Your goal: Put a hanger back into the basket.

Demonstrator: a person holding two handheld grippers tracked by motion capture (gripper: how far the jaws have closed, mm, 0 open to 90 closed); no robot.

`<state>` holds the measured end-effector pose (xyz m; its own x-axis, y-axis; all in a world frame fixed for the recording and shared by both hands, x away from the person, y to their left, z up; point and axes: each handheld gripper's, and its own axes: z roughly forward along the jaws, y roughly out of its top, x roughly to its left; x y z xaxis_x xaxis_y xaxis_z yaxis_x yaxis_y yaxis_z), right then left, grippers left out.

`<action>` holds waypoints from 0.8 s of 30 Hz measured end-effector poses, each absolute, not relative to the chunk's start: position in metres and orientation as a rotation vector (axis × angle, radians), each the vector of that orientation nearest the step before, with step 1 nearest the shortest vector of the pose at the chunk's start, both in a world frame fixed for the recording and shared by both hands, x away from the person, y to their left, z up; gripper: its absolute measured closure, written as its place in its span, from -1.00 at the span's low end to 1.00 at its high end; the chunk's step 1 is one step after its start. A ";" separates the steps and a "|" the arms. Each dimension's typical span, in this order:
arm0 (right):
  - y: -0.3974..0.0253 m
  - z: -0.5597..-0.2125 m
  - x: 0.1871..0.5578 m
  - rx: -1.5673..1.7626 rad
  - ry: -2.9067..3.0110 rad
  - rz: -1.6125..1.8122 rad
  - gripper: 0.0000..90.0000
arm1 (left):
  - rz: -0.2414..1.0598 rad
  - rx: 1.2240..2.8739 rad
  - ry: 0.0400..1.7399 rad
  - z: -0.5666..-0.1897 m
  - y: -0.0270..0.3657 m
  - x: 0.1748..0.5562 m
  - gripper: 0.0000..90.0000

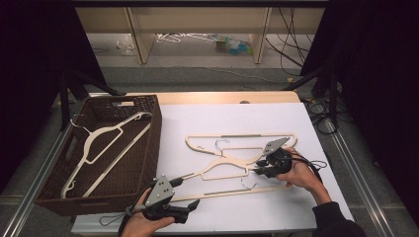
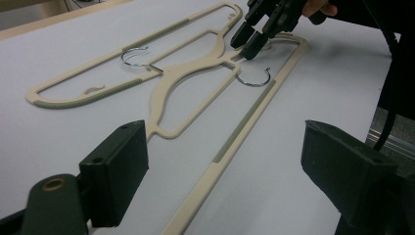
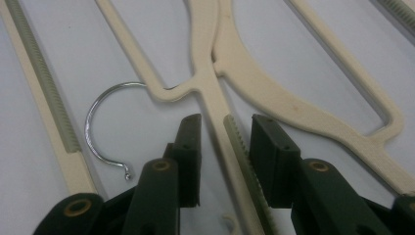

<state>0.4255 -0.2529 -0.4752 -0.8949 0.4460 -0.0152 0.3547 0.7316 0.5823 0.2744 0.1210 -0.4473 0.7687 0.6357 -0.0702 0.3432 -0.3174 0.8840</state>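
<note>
Left gripper [image 1: 193,205] rests at the table's [image 1: 276,207] near edge, jaws spread wide, holding nothing. Cream plastic hangers [image 1: 232,165], slim with ribbed grey strips and chrome wire hooks, lie overlapped mid-table. Right gripper [image 3: 225,147] points down, jaws straddling one hanger bar, not quite pinching. Woven brown basket [image 1: 148,148] at left holds another hanger [image 1: 101,140].

We identify the setting as a laboratory-type recording station rather than a home. The white-covered table [image 1: 257,118] stands between black curtains [image 1: 29,74] on both sides. Metal rails [image 1: 37,190] run along the table edges, and stand legs [image 1: 74,81] rest on the grey floor. Loose cables [image 1: 289,49] trail across the floor at upper right. Behind the table we note plain wooden shelving [image 1: 197,22] with spare hangers [image 1: 183,37] and small items left beneath it.
</note>
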 end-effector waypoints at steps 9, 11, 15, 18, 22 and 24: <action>-0.254 -0.474 0.422 0.537 2.826 0.879 0.70 | 0.359 1.938 0.738 -0.449 0.119 0.276 -0.58; -0.255 -0.473 0.421 0.520 2.841 0.877 0.70 | 0.364 1.941 0.742 -0.449 0.118 0.277 -0.58; -0.255 -0.473 0.421 0.534 2.848 0.875 0.68 | 0.360 1.956 0.735 -0.450 0.116 0.280 -0.58; -0.253 -0.474 0.419 0.540 2.837 0.861 0.68 | 0.351 1.962 0.718 -0.451 0.114 0.282 -0.58; -0.252 -0.473 0.418 0.513 2.826 0.848 0.71 | 0.361 1.989 0.692 -0.452 0.112 0.285 -0.57; -0.251 -0.473 0.417 0.509 2.830 0.845 0.72 | 0.368 1.997 0.699 -0.453 0.108 0.289 -0.57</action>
<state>0.4173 -0.2514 -0.4727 -0.9322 0.3598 -0.0404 0.2787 0.7844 0.5541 0.2885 0.1078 -0.4535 0.7912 0.6110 -0.0267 0.3241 -0.3819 0.8655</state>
